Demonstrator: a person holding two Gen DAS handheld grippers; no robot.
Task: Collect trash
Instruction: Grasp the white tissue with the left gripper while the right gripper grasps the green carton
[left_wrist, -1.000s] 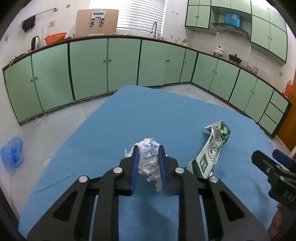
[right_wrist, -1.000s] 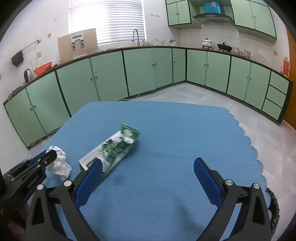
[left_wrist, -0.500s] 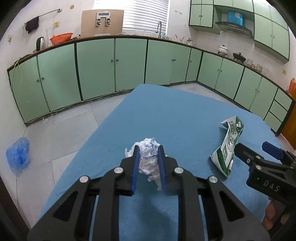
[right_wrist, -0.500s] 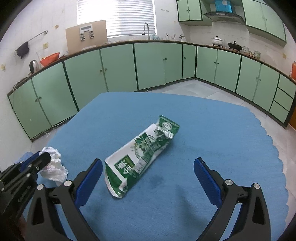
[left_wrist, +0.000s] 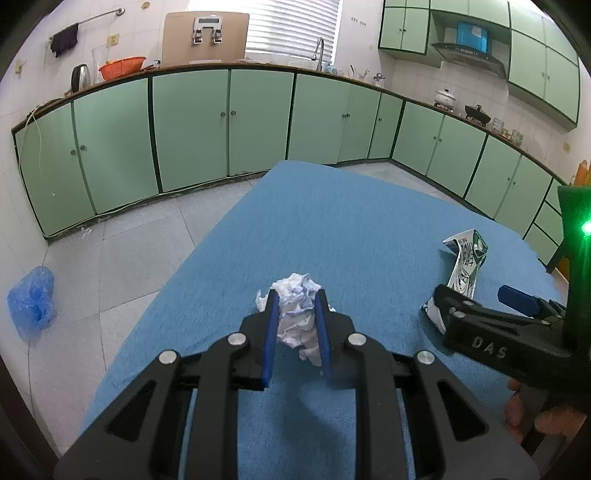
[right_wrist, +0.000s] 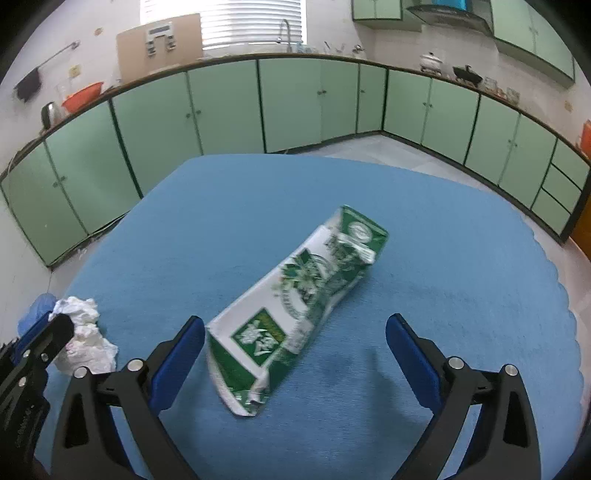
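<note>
Green-cabinet kitchen, blue tablecloth (right_wrist: 461, 258); both grippers low over the table.
Left gripper (left_wrist: 295, 328) pinched tight on a crumpled paper wad (left_wrist: 297, 317), held just off the cloth near the table's 9 o'clock edge. Right gripper (right_wrist: 295, 354) spread wide, its pads either side of the near end of a flattened green-and-white carton (right_wrist: 303, 299), not touching it. Carton lies flat mid-table, long axis running from 7 to 1 o'clock in the right wrist view. In the left wrist view the carton (left_wrist: 466, 264) sits at 3 o'clock of the wad, well apart. Blue plastic bag (left_wrist: 32, 301) on the floor tiles at 9 o'clock.
</note>
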